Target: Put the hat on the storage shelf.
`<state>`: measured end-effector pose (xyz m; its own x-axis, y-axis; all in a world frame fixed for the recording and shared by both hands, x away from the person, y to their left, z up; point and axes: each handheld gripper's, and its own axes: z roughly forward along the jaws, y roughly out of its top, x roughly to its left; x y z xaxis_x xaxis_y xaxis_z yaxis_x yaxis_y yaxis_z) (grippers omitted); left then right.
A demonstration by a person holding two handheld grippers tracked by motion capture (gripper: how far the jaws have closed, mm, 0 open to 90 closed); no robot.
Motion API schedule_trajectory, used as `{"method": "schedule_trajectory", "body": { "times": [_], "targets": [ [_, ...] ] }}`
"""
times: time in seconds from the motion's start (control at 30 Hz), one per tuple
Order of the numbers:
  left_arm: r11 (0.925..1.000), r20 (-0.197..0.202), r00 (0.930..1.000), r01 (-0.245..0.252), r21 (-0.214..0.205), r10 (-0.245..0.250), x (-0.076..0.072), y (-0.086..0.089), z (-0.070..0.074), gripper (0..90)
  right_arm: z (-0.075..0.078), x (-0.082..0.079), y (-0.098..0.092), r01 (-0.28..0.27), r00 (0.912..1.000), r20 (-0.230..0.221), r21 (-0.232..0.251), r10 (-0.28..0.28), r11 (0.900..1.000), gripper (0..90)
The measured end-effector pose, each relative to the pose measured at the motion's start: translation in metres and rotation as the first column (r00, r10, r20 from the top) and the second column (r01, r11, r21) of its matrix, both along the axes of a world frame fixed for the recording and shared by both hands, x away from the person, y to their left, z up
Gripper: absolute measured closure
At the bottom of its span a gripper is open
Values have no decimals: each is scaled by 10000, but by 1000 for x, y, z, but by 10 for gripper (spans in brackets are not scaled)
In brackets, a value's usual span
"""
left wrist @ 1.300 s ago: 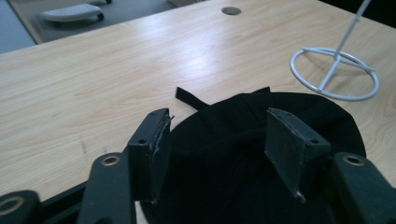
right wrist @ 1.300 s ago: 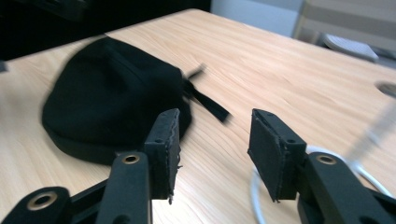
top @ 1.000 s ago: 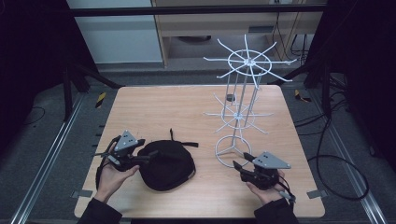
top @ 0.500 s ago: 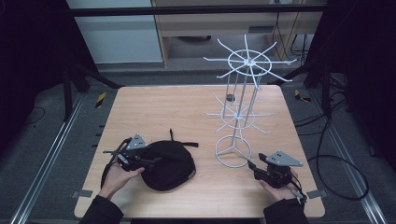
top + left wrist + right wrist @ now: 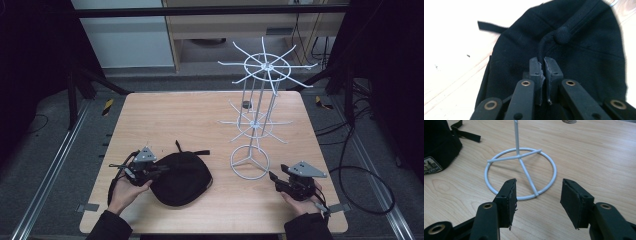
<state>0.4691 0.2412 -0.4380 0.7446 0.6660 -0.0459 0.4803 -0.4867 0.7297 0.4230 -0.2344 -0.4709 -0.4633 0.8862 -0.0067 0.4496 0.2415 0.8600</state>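
Observation:
A black cap (image 5: 182, 177) lies on the near left of the wooden table (image 5: 200, 120). My left gripper (image 5: 161, 170) sits at its left edge. In the left gripper view the gripper (image 5: 543, 62) has just been closing and is shut on a fold of the cap's fabric (image 5: 586, 50) just below the top button (image 5: 561, 35). A white wire display stand (image 5: 255, 125) rises right of centre. My right gripper (image 5: 272, 176) rests near the stand's base ring (image 5: 249, 162), open. In the right gripper view the right gripper (image 5: 537, 192) has nothing between its pads, and the ring (image 5: 554, 172) lies just beyond.
The cap's strap (image 5: 192, 151) trails toward the table's middle, and the cap's patch (image 5: 431, 166) faces the right gripper. A small dark object (image 5: 245, 104) sits on the table behind the stand. The stand's wire arms (image 5: 265, 65) spread wide overhead. Cables lie on the floor at right.
The left gripper's jaws have closed on the cap's fabric. The right gripper has slid to the right, away from the stand's base ring, then held still.

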Motion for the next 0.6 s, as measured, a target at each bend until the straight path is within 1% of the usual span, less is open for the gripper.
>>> {"method": "schedule_trajectory", "body": {
  "times": [0.1, 0.13, 0.17, 0.2, 0.23, 0.27, 0.33, 0.37, 0.4, 0.43, 0.47, 0.53, 0.57, 0.6],
  "targets": [
    [9986, 222, 9997, -46, -525, 58, -5, 4, 6, 864, -1, 0, -4, 96, 10000, 6, 2, -96, 10000, 466],
    [9972, 401, 9991, -84, -741, 114, -8, 6, 10, 866, -1, 0, -5, 123, 9999, -32, 64, -123, 9999, 466],
    [9972, 401, 9991, -84, -741, 114, -8, 6, 10, 867, -1, 0, -5, 123, 9999, -32, 64, -123, 9999, 466],
    [9955, 597, 9981, -66, -946, 123, -12, 7, 14, 867, -1, 0, -6, 159, 9999, -47, 100, -159, 9998, 463],
    [9955, 597, 9981, -66, -946, 123, -12, 7, 14, 868, -1, 0, -6, 159, 9999, -47, 100, -159, 9998, 463],
    [9947, 734, 9972, -63, -1026, 139, -14, 7, 17, 868, -1, 0, -6, 153, 9999, -8, 66, -153, 9999, 462],
    [9917, 906, 9957, -91, -1281, 208, -18, 7, 22, 869, -1, 0, -9, 241, 9997, 32, 79, -241, 9997, 459],
    [9889, 1040, 9941, -137, -1479, 294, -20, 8, 25, 869, -1, 0, -10, 259, 9997, 3, 115, -259, 9996, 459],
    [9871, 1085, 9935, -160, -1590, 336, -21, 8, 27, 869, -2, 0, -11, 300, 9995, 31, 99, -301, 9995, 458],
    [9871, 1085, 9935, -160, -1590, 336, -21, 8, 27, 869, -2, 0, -11, 300, 9995, 31, 99, -301, 9995, 458],
    [9833, 1167, 9923, -193, -1811, 410, -23, 8, 30, 869, -2, 1, -12, 341, 9994, 28, 111, -342, 9994, 458],
    [9783, 1218, 9913, -241, -2056, 500, -25, 9, 33, 870, -2, 1, -15, 445, 9990, -17, 188, -445, 9988, 459],
    [9749, 1323, 9896, -266, -2212, 570, -26, 9, 35, 870, -2, 1, -16, 498, 9988, -24, 214, -498, 9985, 458],
    [9689, 1500, 9865, -275, -2457, 661, -29, 9, 39, 870, -3, 2, -19, 571, 9984, 35, 193, -572, 9982, 458]
  ]
}}
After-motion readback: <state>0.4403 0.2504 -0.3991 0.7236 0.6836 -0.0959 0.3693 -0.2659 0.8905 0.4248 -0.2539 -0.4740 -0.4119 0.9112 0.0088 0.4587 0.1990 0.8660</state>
